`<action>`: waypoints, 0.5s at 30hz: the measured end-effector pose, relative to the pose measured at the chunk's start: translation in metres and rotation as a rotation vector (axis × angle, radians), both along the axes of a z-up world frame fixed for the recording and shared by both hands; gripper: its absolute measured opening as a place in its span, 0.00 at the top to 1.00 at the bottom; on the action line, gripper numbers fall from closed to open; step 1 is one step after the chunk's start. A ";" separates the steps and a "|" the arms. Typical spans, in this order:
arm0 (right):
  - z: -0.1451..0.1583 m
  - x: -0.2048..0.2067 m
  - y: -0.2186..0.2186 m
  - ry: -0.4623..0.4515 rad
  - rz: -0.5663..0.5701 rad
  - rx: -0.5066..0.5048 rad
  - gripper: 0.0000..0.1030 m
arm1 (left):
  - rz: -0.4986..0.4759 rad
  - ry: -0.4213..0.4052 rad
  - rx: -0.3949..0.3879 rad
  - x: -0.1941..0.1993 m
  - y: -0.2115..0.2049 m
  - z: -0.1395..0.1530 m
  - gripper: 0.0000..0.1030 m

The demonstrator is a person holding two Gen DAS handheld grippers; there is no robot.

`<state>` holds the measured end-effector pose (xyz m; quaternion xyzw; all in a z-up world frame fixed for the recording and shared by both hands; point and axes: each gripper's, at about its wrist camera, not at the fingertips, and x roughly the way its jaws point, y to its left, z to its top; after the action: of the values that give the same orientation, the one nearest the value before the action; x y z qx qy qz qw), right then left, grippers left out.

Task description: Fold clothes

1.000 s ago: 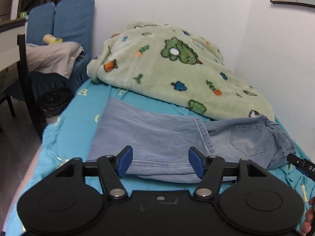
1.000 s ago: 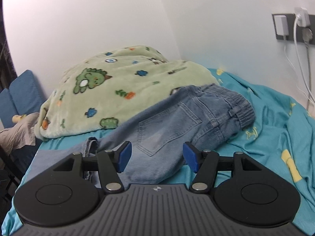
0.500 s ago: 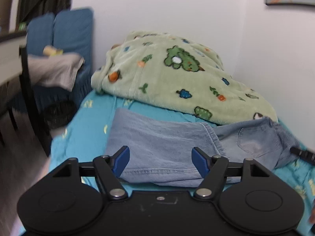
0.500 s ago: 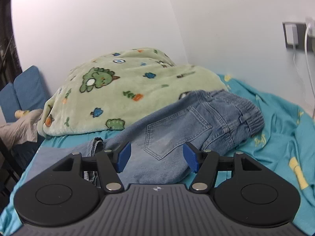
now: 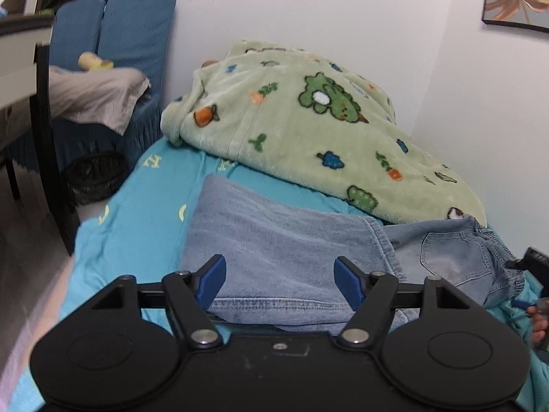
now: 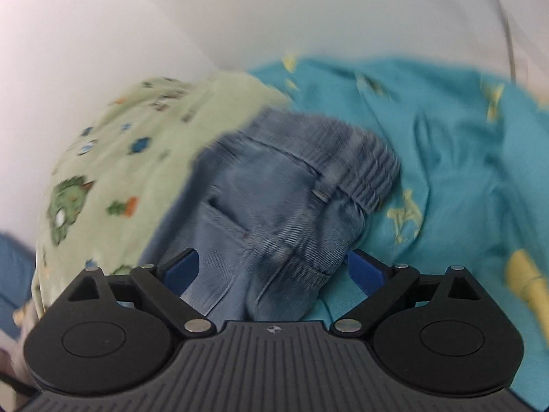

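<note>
Light blue jeans point(image 5: 284, 247) lie folded across a bed with a turquoise sheet point(image 5: 144, 206). In the left wrist view the legs are folded over toward the waist, with the back pocket at the right. My left gripper point(image 5: 279, 283) is open and empty, just in front of the folded leg edge. In the right wrist view the jeans' elastic waistband point(image 6: 360, 171) and pocket area fill the middle. My right gripper point(image 6: 272, 269) is open wide, its blue fingers point(image 6: 365, 271) on either side of the waist end of the jeans point(image 6: 267, 213). The right view is blurred by motion.
A green fleece blanket with dinosaur prints point(image 5: 308, 127) is heaped at the back against the white wall. It also shows in the right wrist view point(image 6: 137, 144). A blue chair with grey cloth point(image 5: 103, 68) and a dark table leg point(image 5: 48, 144) stand left of the bed.
My right gripper has moved forward and down, close over the jeans' waist end, with its jaws opened wider. My left gripper has shifted only slightly and stays open.
</note>
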<state>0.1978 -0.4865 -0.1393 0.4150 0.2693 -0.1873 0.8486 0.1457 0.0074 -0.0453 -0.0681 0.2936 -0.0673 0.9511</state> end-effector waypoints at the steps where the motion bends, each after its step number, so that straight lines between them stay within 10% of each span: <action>1: -0.008 0.008 -0.004 0.037 -0.025 0.003 0.07 | 0.003 0.008 0.000 0.002 0.000 -0.002 0.35; 7: -0.019 0.032 -0.014 0.065 -0.107 -0.128 0.16 | 0.016 0.016 -0.019 0.011 0.003 -0.009 0.35; 12: 0.023 0.038 0.027 0.105 -0.018 -0.360 0.66 | 0.021 -0.010 -0.075 0.008 0.014 0.000 0.36; 15: 0.059 0.030 0.051 0.034 -0.005 -0.404 0.71 | 0.009 -0.031 -0.122 0.004 0.023 0.008 0.35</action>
<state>0.2278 -0.4355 -0.0800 0.2336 0.2396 -0.2465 0.9095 0.1499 0.0308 -0.0369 -0.1263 0.2738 -0.0818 0.9499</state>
